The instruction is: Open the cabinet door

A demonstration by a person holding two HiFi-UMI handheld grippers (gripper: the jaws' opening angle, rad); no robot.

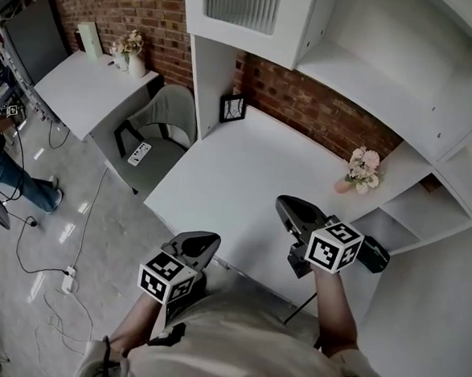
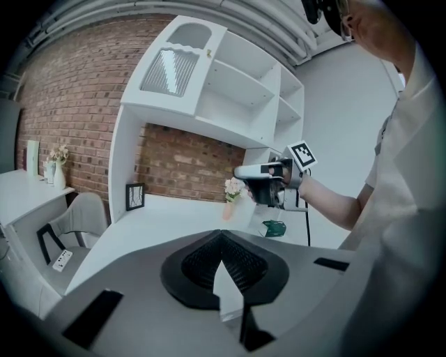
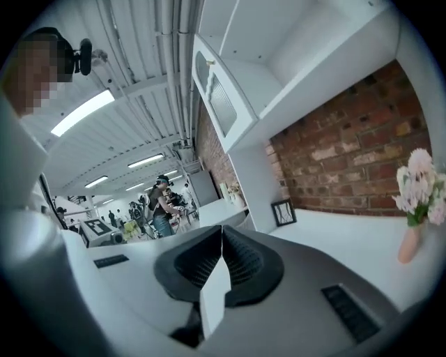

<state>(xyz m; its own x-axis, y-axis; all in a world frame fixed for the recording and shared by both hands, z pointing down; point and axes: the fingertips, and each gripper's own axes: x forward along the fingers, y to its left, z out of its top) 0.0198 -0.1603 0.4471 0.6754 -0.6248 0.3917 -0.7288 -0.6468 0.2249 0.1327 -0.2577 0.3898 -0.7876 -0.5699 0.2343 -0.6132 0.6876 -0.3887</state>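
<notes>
Two hand-held grippers hover over a white desk [image 1: 237,172], neither touching the cabinet door [image 1: 241,5]. The door appears shut, high at the left end of a white shelving unit [image 1: 366,64] and well apart from both tools. In the left gripper view it shows an arched frame around a ribbed glass panel and a small knob near its right edge.

The left gripper [image 1: 203,241] is held at the desk's near edge, its jaws pressed together with nothing between them. The right gripper [image 1: 286,203] reaches out over the desktop, jaws likewise closed and empty.

A vase of pink flowers [image 1: 360,171] stands on the desk near the brick wall [image 1: 306,108], just beyond the right gripper. A small black picture frame [image 1: 232,108] leans at the back of the desk, below the cabinet. A grey chair [image 1: 164,122] to the desk's left carries a small white device [image 1: 139,153] on its seat.
</notes>
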